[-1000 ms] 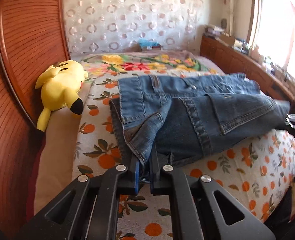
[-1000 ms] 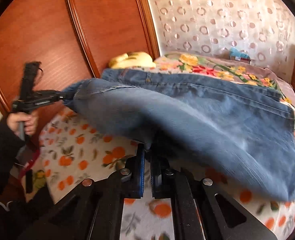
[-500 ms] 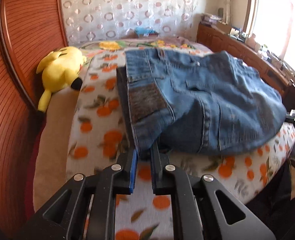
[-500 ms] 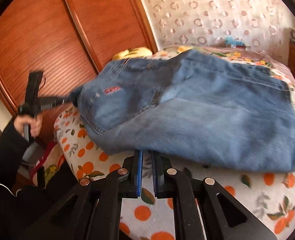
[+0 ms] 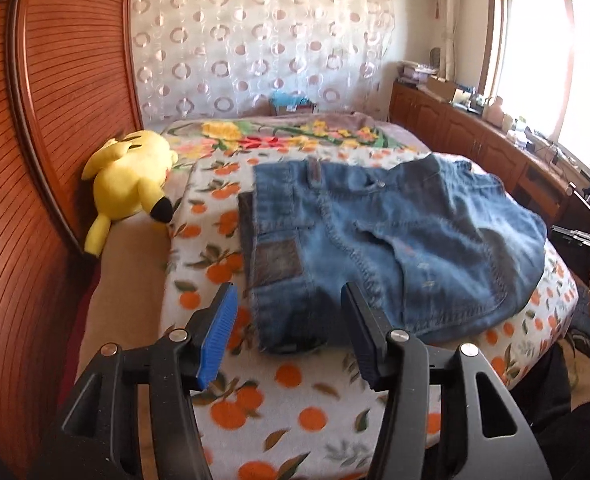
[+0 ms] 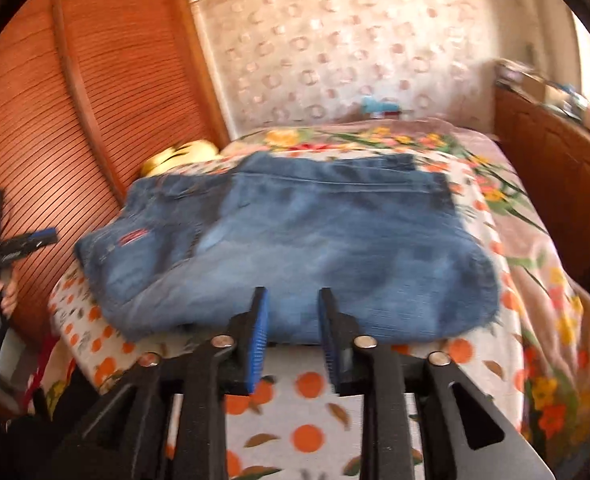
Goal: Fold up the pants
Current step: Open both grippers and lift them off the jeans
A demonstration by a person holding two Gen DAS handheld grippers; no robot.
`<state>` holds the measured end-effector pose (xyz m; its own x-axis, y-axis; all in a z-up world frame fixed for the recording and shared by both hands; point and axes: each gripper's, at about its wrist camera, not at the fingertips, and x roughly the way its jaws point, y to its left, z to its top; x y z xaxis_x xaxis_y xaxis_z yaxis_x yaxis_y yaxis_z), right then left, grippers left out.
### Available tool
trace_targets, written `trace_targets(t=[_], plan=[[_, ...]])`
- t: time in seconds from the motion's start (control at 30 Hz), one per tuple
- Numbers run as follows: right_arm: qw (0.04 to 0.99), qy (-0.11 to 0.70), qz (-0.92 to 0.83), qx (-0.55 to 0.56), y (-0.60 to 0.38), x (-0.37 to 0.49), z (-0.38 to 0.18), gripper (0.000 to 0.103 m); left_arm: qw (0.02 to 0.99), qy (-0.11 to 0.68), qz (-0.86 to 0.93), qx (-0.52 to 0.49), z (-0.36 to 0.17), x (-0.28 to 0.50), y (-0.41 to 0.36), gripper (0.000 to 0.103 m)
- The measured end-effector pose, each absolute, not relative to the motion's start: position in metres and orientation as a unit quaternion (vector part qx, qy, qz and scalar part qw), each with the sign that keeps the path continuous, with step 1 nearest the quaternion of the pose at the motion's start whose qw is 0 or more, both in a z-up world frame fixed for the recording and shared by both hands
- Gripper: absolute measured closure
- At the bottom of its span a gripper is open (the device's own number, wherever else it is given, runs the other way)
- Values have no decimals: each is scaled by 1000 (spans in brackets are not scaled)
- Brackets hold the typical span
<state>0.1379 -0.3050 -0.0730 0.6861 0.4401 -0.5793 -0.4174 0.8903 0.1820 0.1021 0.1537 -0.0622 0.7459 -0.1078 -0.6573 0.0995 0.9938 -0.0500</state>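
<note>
pants (image 5: 395, 248): folded on bed (image 5: 295, 392), frame centre | left tongs (image 5: 289, 316): just opened, empty, hem released | right tongs (image 6: 293, 320): just opened, empty | reason: fold laid, cloth let go

Folded pants (image 5: 383, 240) lie on the bed (image 5: 255, 400), on its blanket (image 5: 199, 216), near the front edge. Plush toy (image 5: 129, 176) sits left of the pants against the wooden headboard (image 5: 55, 128); a cabinet (image 5: 475, 140) runs along the bed's right side under the window (image 5: 535, 52), a curtain (image 5: 255, 40) hangs behind the bed. Left hand-held gripper (image 5: 289, 312) is in front of the pants' near-left corner, right hand-held gripper (image 6: 293, 320) in front of their near edge, neither touching the cloth.
</note>
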Motion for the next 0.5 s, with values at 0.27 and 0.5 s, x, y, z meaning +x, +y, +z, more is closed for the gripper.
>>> trace_targets(t=[0.27,0.5], plan=[[928,333,156,62,-348,126,-84,59,931,352,-97,3,-74,121,107,48],[921,356,120,105,-384,126,-90,57,928,350,-126,21,-79,135,69,23]])
